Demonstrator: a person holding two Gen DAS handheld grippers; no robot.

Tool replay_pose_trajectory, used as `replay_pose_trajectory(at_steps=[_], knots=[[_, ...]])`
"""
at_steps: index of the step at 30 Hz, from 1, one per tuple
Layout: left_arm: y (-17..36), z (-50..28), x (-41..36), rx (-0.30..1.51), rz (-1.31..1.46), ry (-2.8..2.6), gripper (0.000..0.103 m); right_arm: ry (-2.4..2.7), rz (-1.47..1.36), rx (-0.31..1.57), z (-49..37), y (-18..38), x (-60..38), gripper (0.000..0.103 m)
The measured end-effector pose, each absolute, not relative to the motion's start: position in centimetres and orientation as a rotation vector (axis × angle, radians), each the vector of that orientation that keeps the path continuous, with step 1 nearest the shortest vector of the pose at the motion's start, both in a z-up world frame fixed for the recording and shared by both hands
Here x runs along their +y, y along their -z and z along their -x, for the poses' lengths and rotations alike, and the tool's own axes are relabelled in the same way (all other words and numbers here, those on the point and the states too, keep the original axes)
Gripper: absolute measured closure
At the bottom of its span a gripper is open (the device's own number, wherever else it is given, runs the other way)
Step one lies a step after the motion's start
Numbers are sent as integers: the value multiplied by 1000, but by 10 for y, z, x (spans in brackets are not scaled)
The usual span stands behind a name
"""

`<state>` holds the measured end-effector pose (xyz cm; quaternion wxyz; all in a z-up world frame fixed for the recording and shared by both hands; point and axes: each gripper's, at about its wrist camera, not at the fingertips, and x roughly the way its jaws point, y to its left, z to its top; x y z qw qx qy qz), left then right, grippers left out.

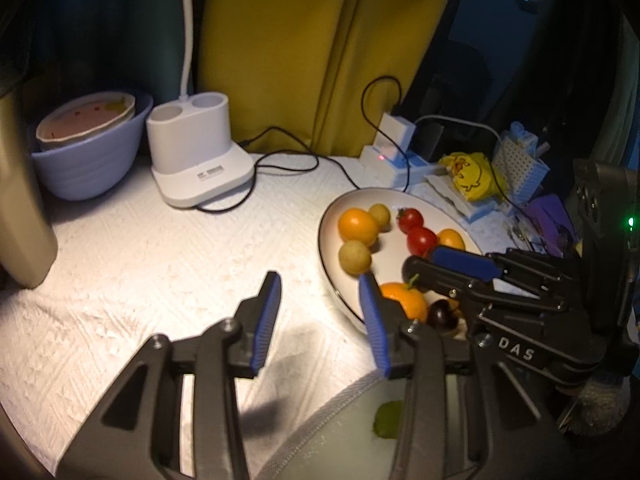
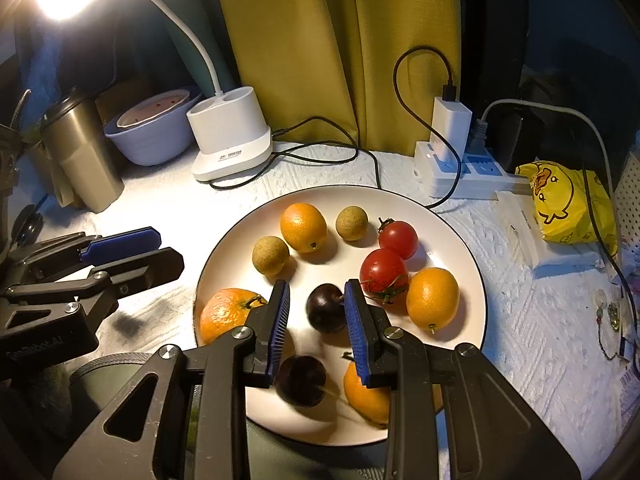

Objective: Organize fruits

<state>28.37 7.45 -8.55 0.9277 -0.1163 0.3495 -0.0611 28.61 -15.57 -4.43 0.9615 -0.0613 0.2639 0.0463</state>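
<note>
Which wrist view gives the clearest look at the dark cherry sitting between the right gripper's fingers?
The right wrist view: the dark cherry sits unobstructed between the open right gripper. The left wrist view shows only a dark sliver, mostly hidden behind gripper parts.

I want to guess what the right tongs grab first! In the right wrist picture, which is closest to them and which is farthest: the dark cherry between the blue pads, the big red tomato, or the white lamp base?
1. Dark round cherry, between the right tongs, mid-plate.
2. Big red tomato, just beyond, to the right.
3. White plastic lamp base, far back left, off the plate.
</note>
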Motion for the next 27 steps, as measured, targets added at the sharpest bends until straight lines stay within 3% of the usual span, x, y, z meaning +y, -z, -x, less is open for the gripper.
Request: replay_pose_trajectory(at_steps=[27], knots=[[46,-203,57,639,193,131,61,-82,138,447,-195,24,-131,73]])
